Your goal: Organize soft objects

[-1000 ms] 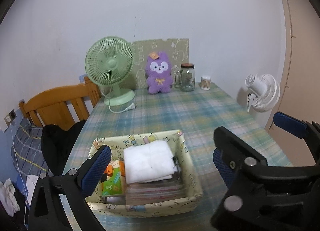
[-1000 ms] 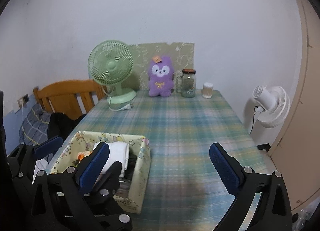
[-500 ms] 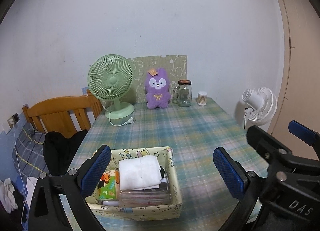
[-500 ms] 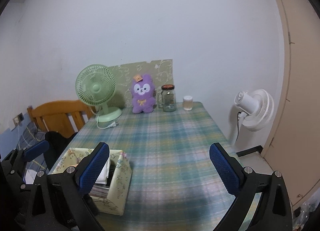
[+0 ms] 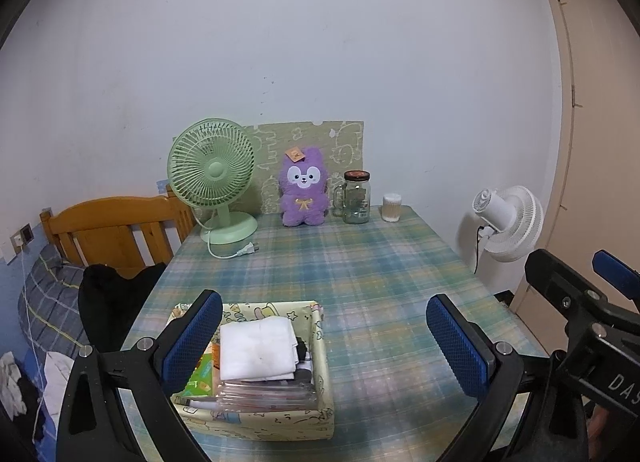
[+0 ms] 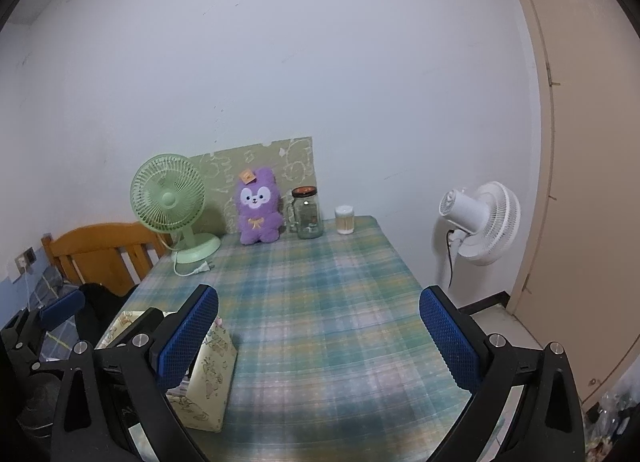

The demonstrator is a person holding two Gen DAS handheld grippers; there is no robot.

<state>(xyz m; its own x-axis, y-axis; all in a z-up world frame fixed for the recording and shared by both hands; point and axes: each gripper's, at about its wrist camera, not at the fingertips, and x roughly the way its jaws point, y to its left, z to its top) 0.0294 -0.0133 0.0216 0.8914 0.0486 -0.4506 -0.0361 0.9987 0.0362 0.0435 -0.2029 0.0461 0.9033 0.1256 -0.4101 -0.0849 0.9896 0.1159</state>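
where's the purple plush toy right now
The purple plush toy sits upright at the far edge of the table, against the patterned board, between the green desk fan on its left and the glass jar on its right.

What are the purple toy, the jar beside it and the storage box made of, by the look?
Purple toy: plush fabric; fuzzy pile, soft rounded outline.
Jar: clear glass, since its contents show through; the dark lid's material is unclear.
Storage box: probably printed fabric or paper over board; matte cartoon print, thin flat walls. It holds a folded white cloth.
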